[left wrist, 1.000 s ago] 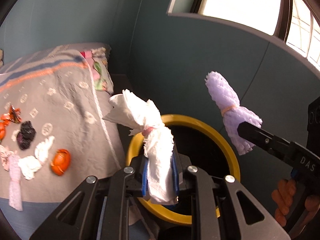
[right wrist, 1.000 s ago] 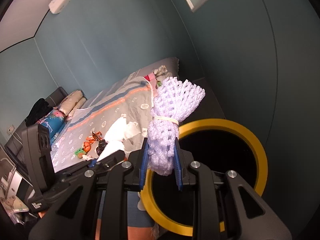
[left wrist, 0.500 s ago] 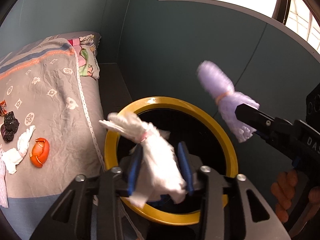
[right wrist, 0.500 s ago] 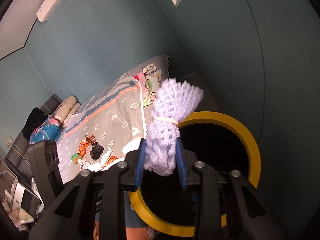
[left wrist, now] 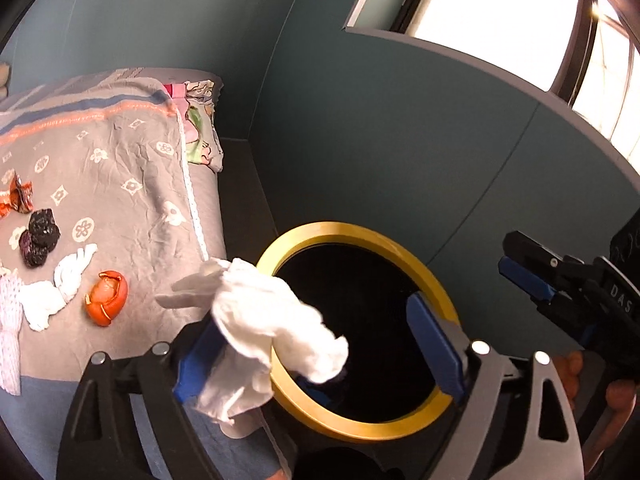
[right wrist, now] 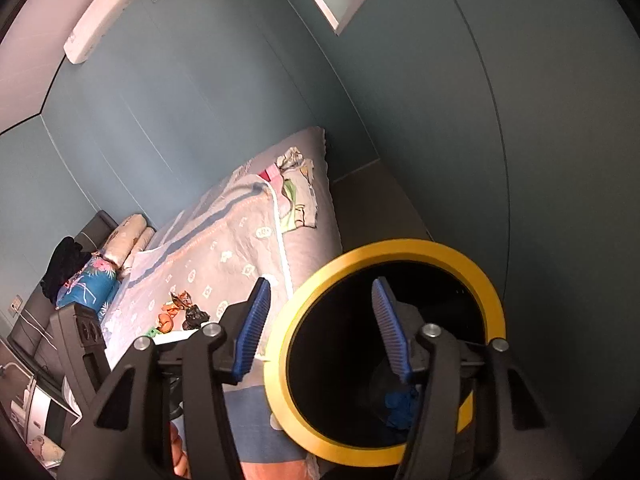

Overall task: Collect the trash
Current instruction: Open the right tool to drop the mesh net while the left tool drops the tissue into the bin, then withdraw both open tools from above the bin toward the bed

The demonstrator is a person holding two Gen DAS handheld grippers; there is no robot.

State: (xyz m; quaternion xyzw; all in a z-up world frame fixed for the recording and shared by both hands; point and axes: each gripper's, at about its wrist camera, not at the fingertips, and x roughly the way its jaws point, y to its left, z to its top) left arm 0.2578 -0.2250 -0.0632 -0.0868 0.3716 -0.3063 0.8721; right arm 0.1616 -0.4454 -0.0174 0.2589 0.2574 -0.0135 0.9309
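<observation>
A black bin with a yellow rim point(left wrist: 360, 232) point(right wrist: 384, 250) stands beside the bed. My left gripper point(left wrist: 316, 356) is open over the bin's left rim. A white crumpled tissue point(left wrist: 276, 328) is loose between its fingers, resting against the left finger and tipping over the rim. My right gripper point(right wrist: 324, 328) is open and empty above the bin mouth; it also shows in the left wrist view point(left wrist: 532, 276). The purple foam net is out of sight. More trash lies on the bed: an orange peel point(left wrist: 107, 298), a dark wad point(left wrist: 39, 236), a white tissue point(left wrist: 56, 292).
The bed with a grey patterned cover point(left wrist: 120, 168) point(right wrist: 224, 248) lies left of the bin. Teal walls close in behind and to the right. A window point(left wrist: 500, 12) is at upper right. Pillows point(right wrist: 124, 236) lie at the bed's far end.
Both grippers have opened. The purple foam net has left the right gripper and is gone from view. The white tissue has come loose in the left gripper and tips toward the bin.
</observation>
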